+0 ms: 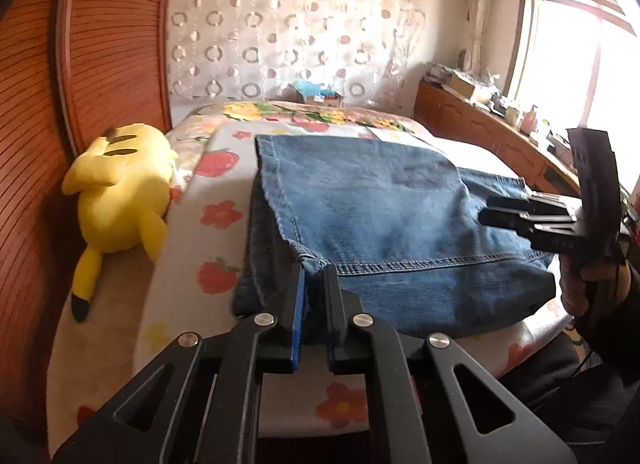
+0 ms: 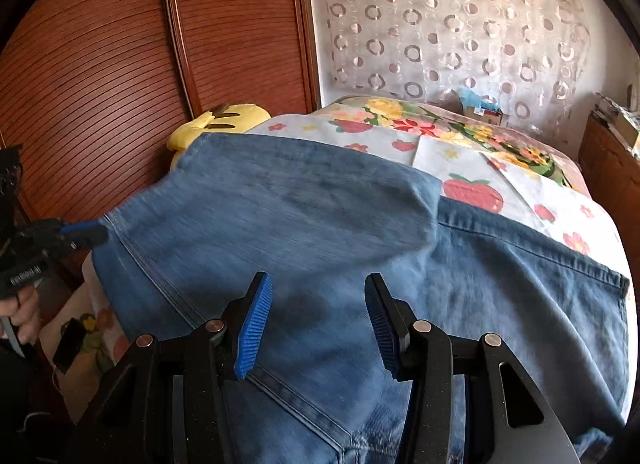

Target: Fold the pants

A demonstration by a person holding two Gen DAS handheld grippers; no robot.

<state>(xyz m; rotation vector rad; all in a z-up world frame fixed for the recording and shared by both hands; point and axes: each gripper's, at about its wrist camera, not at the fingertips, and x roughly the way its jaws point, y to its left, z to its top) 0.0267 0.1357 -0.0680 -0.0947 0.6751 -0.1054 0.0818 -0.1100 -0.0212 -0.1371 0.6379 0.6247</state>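
Blue jeans [image 1: 384, 215] lie on the bed, with a leg folded over the rest. My left gripper [image 1: 314, 276] is shut on the hem corner of the folded leg at the near edge. It also shows in the right wrist view [image 2: 86, 234] at the left, pinching the hem. My right gripper [image 2: 318, 304] is open, its blue pads just above the jeans [image 2: 320, 223] with nothing between them. In the left wrist view the right gripper [image 1: 486, 209] hovers over the jeans' right side.
The bed has a flowered sheet [image 1: 224, 179]. A yellow plush toy [image 1: 120, 195] lies at the left by the brown wooden wardrobe [image 1: 100, 43]. A wooden cabinet with clutter [image 1: 500, 123] stands at the right under the window. A box [image 2: 484, 111] sits at the bed's far end.
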